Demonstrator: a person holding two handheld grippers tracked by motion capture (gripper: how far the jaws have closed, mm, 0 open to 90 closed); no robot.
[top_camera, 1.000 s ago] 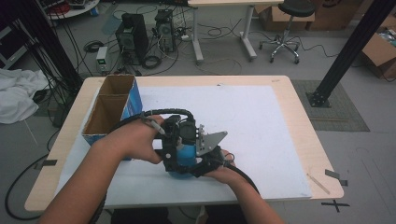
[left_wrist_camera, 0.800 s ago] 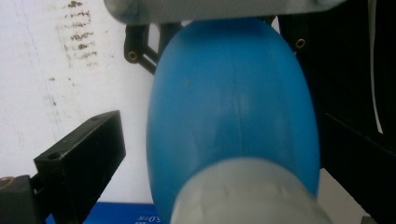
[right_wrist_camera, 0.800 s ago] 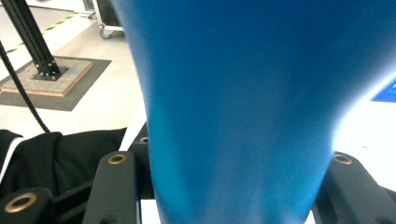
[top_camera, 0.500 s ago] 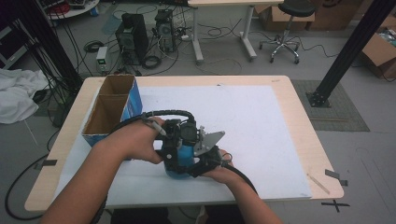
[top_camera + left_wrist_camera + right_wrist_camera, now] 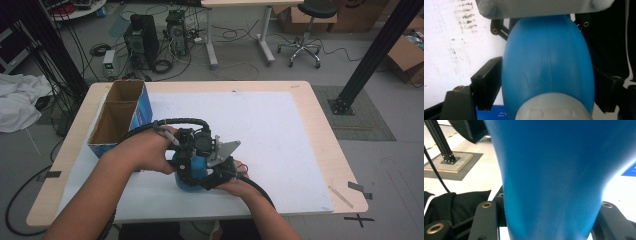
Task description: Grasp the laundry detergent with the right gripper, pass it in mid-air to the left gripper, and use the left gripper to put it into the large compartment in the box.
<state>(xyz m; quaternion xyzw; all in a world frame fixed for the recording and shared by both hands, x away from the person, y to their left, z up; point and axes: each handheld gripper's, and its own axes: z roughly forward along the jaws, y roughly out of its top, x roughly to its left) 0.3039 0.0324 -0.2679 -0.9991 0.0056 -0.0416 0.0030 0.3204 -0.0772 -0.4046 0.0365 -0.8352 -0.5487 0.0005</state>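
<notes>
I see both tools meeting near the front edge of the surface [image 5: 300, 125], which carries a white sheet [image 5: 280, 140]. Between them is a blue bottle [image 5: 192, 172], standing or held just above the sheet; I cannot tell which.

The left tool [image 5: 192, 160] comes from the left side in the high view. In the left gripper view, its 2 black jaws stand on both sides of the round blue body [image 5: 546, 65], and its pale grey cap [image 5: 554, 107] is at the bottom of that picture. The jaws have just been closing, with the bottle between them. The left pad seems to touch the blue wall; the right side is dark, so I cannot tell for sure if it presses.

The right tool [image 5: 215, 175] is under the grey plate, in the person's right hand [image 5: 240, 185]. In the right gripper view its 2 jaws are clamped on the bottle [image 5: 554, 182], which narrows between them.

A blue cardboard box [image 5: 117, 120] with 2 open compartments stands at the left of the surface, well apart from the bottle.
</notes>
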